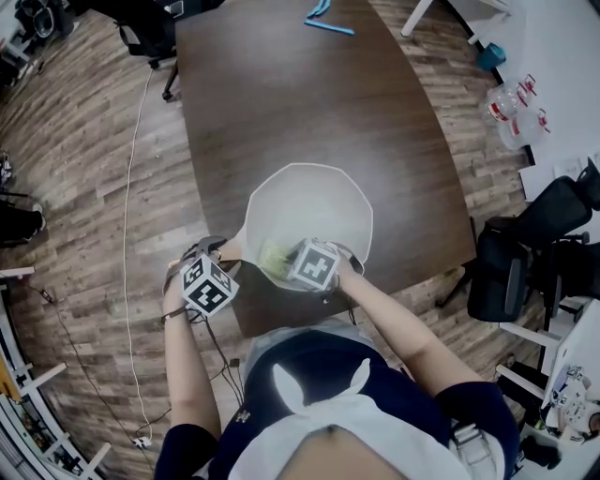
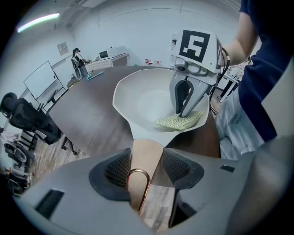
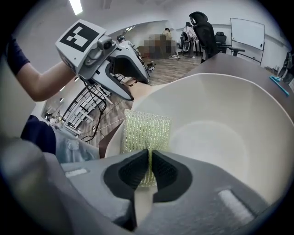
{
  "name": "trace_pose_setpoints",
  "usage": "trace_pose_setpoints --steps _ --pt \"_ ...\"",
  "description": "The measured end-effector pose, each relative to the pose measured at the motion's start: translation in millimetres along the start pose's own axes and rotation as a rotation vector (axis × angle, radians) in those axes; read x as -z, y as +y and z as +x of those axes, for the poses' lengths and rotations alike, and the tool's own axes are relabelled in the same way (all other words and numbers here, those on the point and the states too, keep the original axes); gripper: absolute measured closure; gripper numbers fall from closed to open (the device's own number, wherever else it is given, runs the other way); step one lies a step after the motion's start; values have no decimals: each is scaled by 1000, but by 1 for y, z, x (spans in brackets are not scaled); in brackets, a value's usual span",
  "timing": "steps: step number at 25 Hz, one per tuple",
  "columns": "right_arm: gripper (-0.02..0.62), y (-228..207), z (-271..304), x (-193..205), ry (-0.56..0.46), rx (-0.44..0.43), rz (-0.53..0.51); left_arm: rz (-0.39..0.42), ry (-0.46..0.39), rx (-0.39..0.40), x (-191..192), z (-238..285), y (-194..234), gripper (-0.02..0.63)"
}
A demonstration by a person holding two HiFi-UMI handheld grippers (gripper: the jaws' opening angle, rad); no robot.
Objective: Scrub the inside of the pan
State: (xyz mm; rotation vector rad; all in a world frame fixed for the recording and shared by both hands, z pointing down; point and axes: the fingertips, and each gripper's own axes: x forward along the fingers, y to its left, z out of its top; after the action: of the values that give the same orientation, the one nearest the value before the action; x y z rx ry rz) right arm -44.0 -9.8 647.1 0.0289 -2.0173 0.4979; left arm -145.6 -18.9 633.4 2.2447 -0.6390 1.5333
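A white pan [image 1: 314, 211] sits at the near edge of a dark brown table [image 1: 309, 103]. My left gripper [image 1: 228, 259] is shut on the pan's tan wooden handle [image 2: 146, 156], which carries a copper hanging loop, its pads pressing both sides [image 2: 147, 169]. My right gripper [image 3: 150, 166] is shut on a yellow-green scrubbing sponge [image 3: 146, 131]. The sponge [image 2: 180, 120] lies against the pan's near inner wall, close to the rim and beside the handle. In the left gripper view the right gripper [image 2: 185, 109] points steeply down into the pan [image 2: 144, 98]. The pan's inside [image 3: 225, 124] looks bare and white.
Black office chairs [image 1: 530, 267] stand right of the table. Blue items [image 1: 328, 19] lie at the table's far end. Plastic bottles [image 1: 514, 111] rest on a white surface at the right. A cable [image 1: 131, 187] runs along the wooden floor at the left.
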Motion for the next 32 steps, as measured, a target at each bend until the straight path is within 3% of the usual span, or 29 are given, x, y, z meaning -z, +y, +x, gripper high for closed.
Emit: trace_pose_setpoints --steps 7,18,32 --pt "571 1 15 -1 5 -25 54 -12 3 4 1 1 3 402" --pt "571 -8 17 -22 -118 23 94 18 -6 -6 -4 -2 5 400" --pt "571 -23 16 -50 -170 94 -76 23 4 -3 -5 0 10 400"
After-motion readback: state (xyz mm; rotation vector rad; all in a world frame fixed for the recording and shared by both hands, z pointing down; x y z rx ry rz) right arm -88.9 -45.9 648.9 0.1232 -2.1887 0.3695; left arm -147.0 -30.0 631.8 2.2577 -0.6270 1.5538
